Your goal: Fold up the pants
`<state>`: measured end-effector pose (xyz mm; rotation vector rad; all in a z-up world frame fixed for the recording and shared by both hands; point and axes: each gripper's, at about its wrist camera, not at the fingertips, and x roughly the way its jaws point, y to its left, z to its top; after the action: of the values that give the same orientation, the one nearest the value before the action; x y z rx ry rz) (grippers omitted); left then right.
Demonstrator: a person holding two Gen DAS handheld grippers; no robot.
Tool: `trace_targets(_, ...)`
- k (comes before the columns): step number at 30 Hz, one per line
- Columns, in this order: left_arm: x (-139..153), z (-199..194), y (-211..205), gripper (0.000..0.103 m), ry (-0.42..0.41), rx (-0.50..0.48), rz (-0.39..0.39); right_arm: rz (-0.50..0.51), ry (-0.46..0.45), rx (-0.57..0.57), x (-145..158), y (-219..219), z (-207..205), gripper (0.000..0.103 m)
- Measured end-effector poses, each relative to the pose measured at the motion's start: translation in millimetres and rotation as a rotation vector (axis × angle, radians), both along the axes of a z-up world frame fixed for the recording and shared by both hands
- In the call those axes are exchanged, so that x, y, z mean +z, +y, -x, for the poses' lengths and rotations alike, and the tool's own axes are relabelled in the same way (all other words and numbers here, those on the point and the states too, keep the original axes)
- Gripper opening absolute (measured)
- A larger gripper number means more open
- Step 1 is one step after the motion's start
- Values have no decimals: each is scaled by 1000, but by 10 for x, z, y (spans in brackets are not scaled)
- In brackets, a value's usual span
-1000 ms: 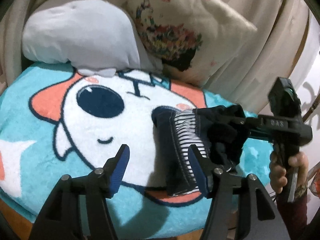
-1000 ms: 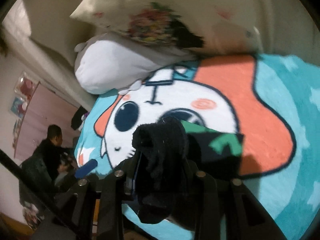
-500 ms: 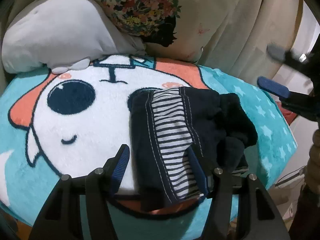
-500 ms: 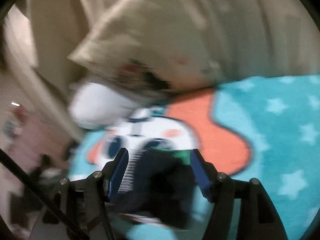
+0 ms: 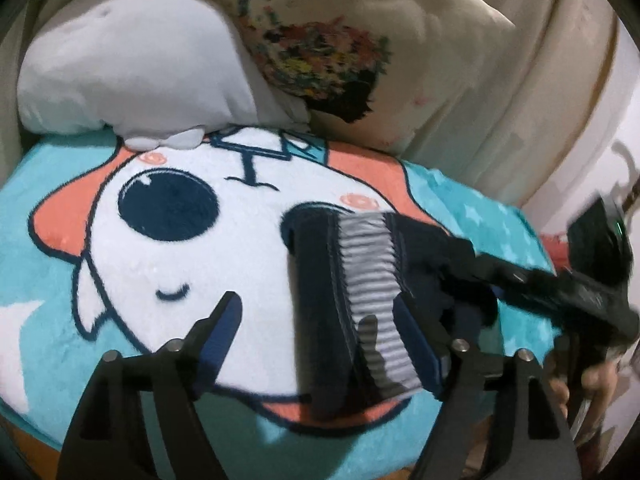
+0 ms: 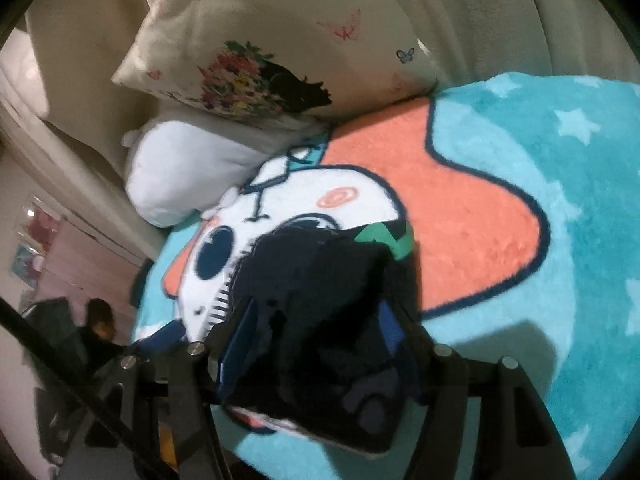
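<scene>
The dark navy pants (image 5: pixel 320 280) lie folded in a bundle on the cartoon blanket (image 5: pixel 160 264), their striped grey lining (image 5: pixel 372 272) facing up. My left gripper (image 5: pixel 320 320) is open and hovers over the bundle's near edge, empty. My right gripper (image 6: pixel 316 332) reaches in from the right; its jaws stand apart around the bundle's dark bunched end (image 6: pixel 320 280). The pants fill the gap, so its grip is unclear. It also shows in the left wrist view (image 5: pixel 520 276).
A white plush pillow (image 5: pixel 132 68) and a floral cushion (image 5: pixel 328 40) lie at the back against the beige sofa back (image 6: pixel 480 20). The blanket's front edge (image 5: pixel 280 452) is close below. A person (image 6: pixel 100 332) sits far left.
The right gripper had pulled away to the right half a second ago. It is now back on the pants' dark end. The left gripper stayed open over the bundle.
</scene>
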<state>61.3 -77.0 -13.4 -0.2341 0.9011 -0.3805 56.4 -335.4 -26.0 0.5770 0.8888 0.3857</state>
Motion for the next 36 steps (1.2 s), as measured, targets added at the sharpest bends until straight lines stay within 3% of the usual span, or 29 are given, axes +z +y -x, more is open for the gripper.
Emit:
trace_targets(4, -160, -284, 71, 82, 66, -12, 78, 7, -26, -28, 29, -148, 60, 69)
trace_targets(8, -400, -546, -23, 82, 157, -96, 163, -6, 25, -20, -111, -164, -37, 70)
trace_targets(13, -420, -661, -184, 87, 164, -131, 221, -89, 69, 1, -374, -118, -221, 79)
trace_targets(14, -410, -658, -220, 76, 163, -139, 215, -104, 66, -8, -406, -128, -240, 78)
trace_targets(15, -397, -648, -265, 63, 164, -162, 217, -119, 59, -14, -426, -139, -246, 72)
trace_targets(16, -392, -640, -294, 42, 171, -186, 224, -125, 49, -10, -419, -139, -237, 63)
trace_targets(17, -372, -626, -303, 38, 167, -192, 224, -132, 44, 0, -412, -132, -226, 51)
trace_targets(18, -337, -611, -309, 35, 153, -189, 217, -138, 41, 3, -402, -135, -213, 45)
trace_targets(20, -277, -602, -291, 27, 144, -191, 217, -137, 27, 6, -357, -127, -189, 40)
trace_targets(25, -61, -669, -138, 24, 102, -160, 236, -130, -35, 11, -125, -20, -194, 36)
trace_targets(29, 80, -872, 26, 24, 73, -112, 215, -127, -74, 27, 52, 124, -355, 36)
trace_targets(33, 79, -1122, 110, 27, 46, -49, 110, -106, -81, 39, 76, 349, -690, 36)
trace_targets(36, -104, -1267, 144, 46, 66, 38, -43, -77, -59, 37, -25, 502, -924, 37)
